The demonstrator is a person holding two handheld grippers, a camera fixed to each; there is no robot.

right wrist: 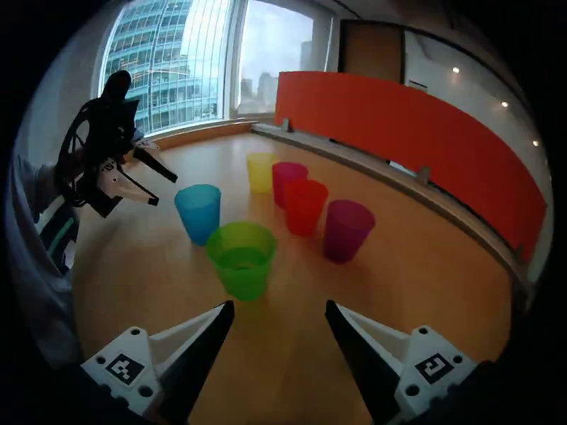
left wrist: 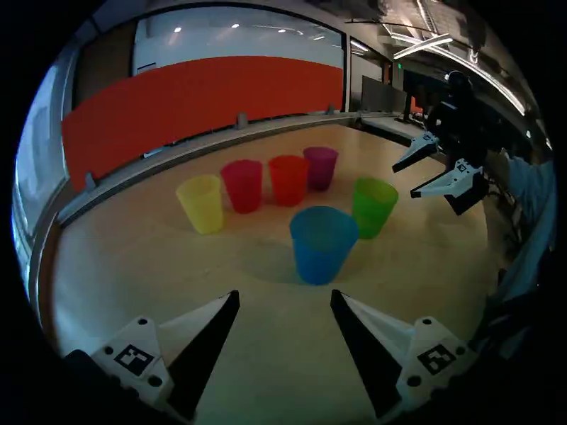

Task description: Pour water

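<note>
Nearest the lens: left tongs (left wrist: 283, 292), spread apart, gripping nothing, aimed at the blue cup (left wrist: 322, 244) just ahead on the wooden surface (left wrist: 142, 297). Right tongs (right wrist: 278, 303) likewise spread and empty, lined up on the green cup (right wrist: 242, 258), the closest to them. Counted six cups, all upright: blue and green in front, near each other but apart; behind them a close row of yellow cup (left wrist: 202, 204), pink cup (left wrist: 243, 185), red cup (left wrist: 288, 180) and purple cup (left wrist: 320, 168). Unable to tell whether any cup holds water. Judged to be at the very start of the task: no cup grasped, none lifted, none tilted, no pouring under way. Left to do, by this reading: close on a source cup, raise it, carry it over a receiving cup, tip, set back down. Possible hazard: cups standing close together, easily knocked on approach.
</note>
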